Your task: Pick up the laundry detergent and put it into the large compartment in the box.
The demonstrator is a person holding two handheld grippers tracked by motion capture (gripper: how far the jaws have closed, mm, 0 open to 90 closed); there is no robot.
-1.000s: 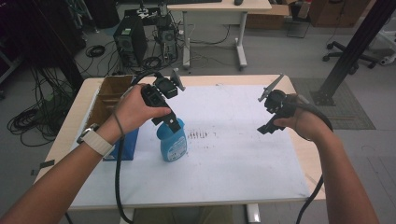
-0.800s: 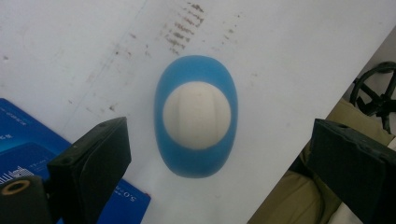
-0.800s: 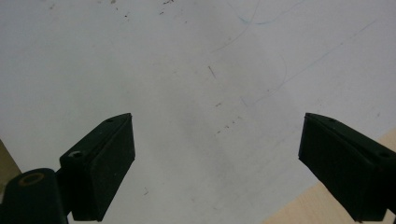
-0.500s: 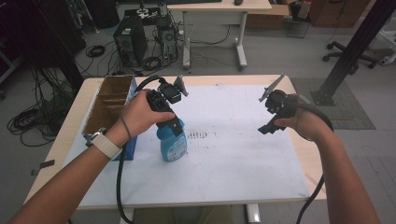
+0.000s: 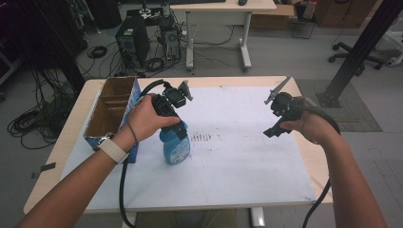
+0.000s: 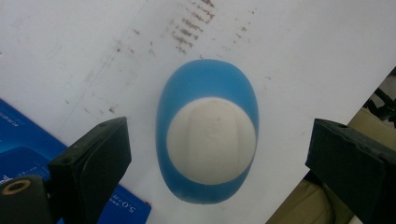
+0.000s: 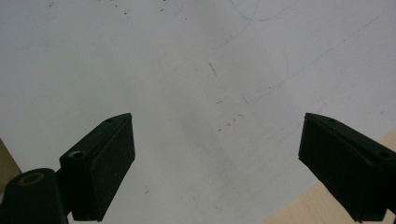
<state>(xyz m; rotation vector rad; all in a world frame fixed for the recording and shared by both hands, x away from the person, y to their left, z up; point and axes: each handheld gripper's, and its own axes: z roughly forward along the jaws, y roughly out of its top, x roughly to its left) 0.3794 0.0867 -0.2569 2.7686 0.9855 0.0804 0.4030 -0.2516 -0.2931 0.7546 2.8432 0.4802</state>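
the left tool [image 6: 212, 154], jaws spread wide, has shifted forward to hang directly over the blue spray bottle [image 5: 175, 145] standing on the table [image 5: 237, 156] beside the cardboard box [image 5: 110, 107]; a grasp looks imminent. the right tool [image 7: 215, 163] waits released, well apart.
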